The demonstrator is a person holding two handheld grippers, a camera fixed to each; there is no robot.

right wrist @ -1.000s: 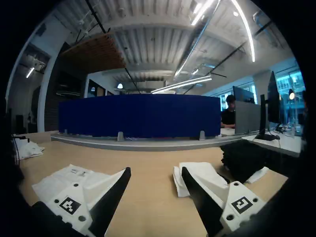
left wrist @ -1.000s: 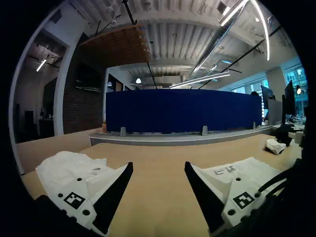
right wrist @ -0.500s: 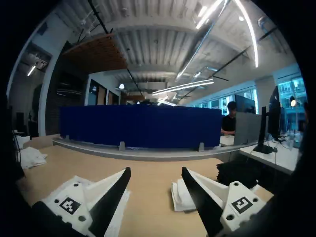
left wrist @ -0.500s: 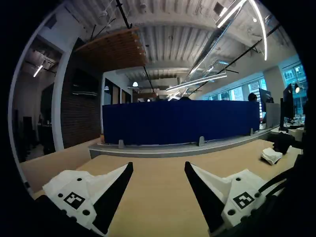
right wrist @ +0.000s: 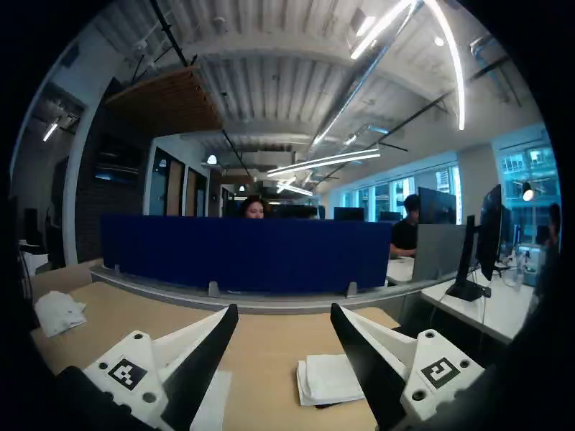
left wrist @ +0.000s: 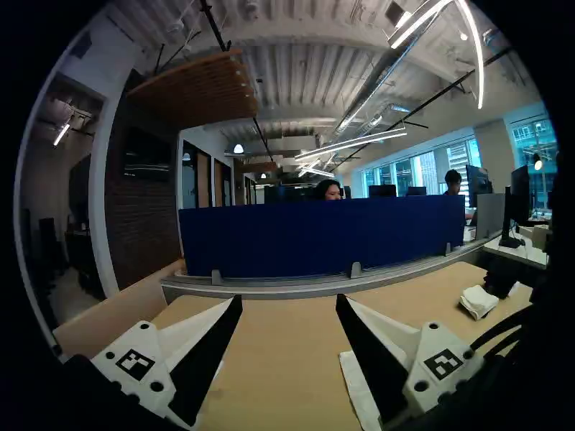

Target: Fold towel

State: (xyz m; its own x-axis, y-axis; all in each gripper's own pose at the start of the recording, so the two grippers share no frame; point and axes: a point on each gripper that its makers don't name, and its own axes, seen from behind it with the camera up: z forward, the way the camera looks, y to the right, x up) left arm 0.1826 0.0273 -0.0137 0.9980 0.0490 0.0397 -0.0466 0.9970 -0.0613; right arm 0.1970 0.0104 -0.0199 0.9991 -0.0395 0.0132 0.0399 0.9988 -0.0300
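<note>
My left tongs [left wrist: 287, 298] are released: two white plastic fingers with flat black inner faces, wedge-shaped and spread wide, each with a square black-and-white marker near its base. Between them there is just the smooth, pale wood-grain table [left wrist: 287, 359]. The towel [left wrist: 353, 384] lies flat at the lower centre-right of the left gripper view. It is a thin white sheet with a straight hemmed edge, and one corner is tucked under my right-hand finger. A small folded towel [left wrist: 478, 300] sits at the right edge of the frame, soft and thick.

My right tongs [right wrist: 283, 307] are slack too, jaws apart and gripping nothing. In the right gripper view a white sheet shows at the bottom, left of centre, partly under the left finger. I take it for the same towel [right wrist: 214, 399], though too little of it shows to be sure. The folded towel [right wrist: 327, 377] lies at lower centre, a neat rectangle with stacked layers along its near edge, just beside the right finger. A crumpled cloth [right wrist: 57, 312] rests at the far left. A matte blue fabric divider [right wrist: 244, 255] runs across the middle.
</note>
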